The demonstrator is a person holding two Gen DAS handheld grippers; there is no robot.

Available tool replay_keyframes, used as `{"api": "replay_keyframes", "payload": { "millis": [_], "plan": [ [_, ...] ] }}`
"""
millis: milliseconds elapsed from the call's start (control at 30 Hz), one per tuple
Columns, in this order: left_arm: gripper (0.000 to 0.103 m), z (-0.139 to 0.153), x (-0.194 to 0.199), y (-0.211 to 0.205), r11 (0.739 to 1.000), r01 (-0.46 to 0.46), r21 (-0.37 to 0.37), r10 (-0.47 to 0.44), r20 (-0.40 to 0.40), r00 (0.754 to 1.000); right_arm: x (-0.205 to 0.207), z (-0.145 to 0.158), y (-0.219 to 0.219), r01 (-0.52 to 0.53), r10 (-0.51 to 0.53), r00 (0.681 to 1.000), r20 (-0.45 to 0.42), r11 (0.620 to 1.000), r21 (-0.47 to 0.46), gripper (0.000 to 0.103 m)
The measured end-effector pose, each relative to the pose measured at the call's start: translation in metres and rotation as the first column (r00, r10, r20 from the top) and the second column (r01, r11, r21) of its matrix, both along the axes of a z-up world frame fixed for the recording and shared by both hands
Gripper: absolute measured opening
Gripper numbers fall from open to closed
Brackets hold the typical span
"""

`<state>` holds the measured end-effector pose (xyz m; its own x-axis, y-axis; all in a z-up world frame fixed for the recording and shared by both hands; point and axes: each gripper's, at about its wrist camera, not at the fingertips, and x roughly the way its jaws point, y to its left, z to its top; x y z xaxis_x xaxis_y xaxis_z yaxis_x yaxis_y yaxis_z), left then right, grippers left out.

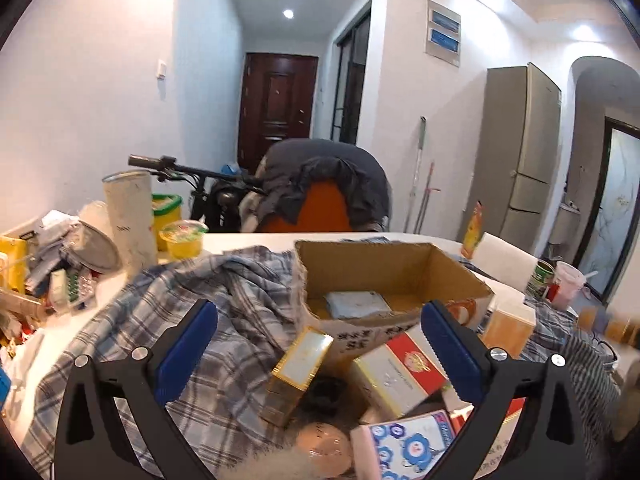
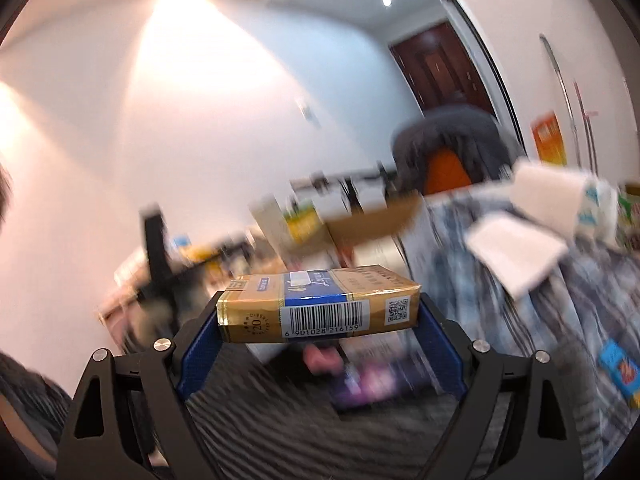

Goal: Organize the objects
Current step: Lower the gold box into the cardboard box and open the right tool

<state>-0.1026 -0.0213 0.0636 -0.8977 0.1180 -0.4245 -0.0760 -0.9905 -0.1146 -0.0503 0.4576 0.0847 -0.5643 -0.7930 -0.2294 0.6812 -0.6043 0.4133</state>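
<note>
Now the right hand-held gripper (image 2: 320, 322) is clamped on a gold pack (image 2: 318, 306), lifted above the blurred worktop. Its left twin (image 1: 320, 344) stands wide apart and empty; a gold box (image 1: 298, 372) and red-white box (image 1: 400, 368) lie between its fingers, with a carton (image 1: 394, 280) just beyond, probably on a plaid cloth (image 1: 180, 320).

The left wrist camera looks slightly downward across the counter (image 1: 248, 242), close over the cardboard box (image 1: 394, 280), toward the brown door (image 1: 276, 108) down the hallway. The right wrist camera looks nearly level, blurred, sharing that door (image 2: 440, 68) and the orange chair (image 2: 446, 170).
</note>
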Motion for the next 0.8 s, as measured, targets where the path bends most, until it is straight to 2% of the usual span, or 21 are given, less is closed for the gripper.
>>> {"api": "replay_keyframes", "payload": {
  "millis": [133, 300, 400, 500, 700, 800],
  "plan": [
    [0.103, -0.004, 0.001, 0.008, 1.0, 0.001, -0.029, -0.001, -0.004, 1.0, -0.011, 0.033, -0.037, 0.037, -0.029, 0.997, -0.077, 0.994, 0.107, 0.088],
    [0.103, -0.007, -0.002, 0.006, 1.0, -0.019, -0.017, 0.019, 0.009, 1.0, -0.048, 0.064, -0.075, 0.079, -0.075, 0.996, -0.04, 0.989, 0.126, 0.088],
    [0.103, -0.011, -0.008, 0.002, 0.999, -0.039, -0.008, 0.04, 0.037, 0.999, -0.075, 0.076, -0.091, 0.11, -0.108, 0.994, -0.027, 0.988, 0.107, 0.088],
    [0.103, -0.014, -0.009, 0.002, 0.999, -0.041, -0.008, 0.041, 0.048, 0.998, -0.102, 0.072, -0.105, 0.147, -0.148, 0.989, 0.003, 0.984, 0.1, 0.088],
    [0.103, -0.016, -0.012, 0.003, 0.999, -0.039, -0.018, 0.04, 0.057, 0.998, -0.159, 0.034, -0.13, 0.176, -0.208, 0.968, 0.142, 0.962, 0.208, 0.088],
    [0.103, -0.016, -0.013, 0.003, 0.999, -0.037, -0.014, 0.038, 0.061, 0.997, -0.177, 0.027, -0.136, 0.208, -0.251, 0.956, 0.15, 0.944, 0.256, 0.089]
  ]
}}
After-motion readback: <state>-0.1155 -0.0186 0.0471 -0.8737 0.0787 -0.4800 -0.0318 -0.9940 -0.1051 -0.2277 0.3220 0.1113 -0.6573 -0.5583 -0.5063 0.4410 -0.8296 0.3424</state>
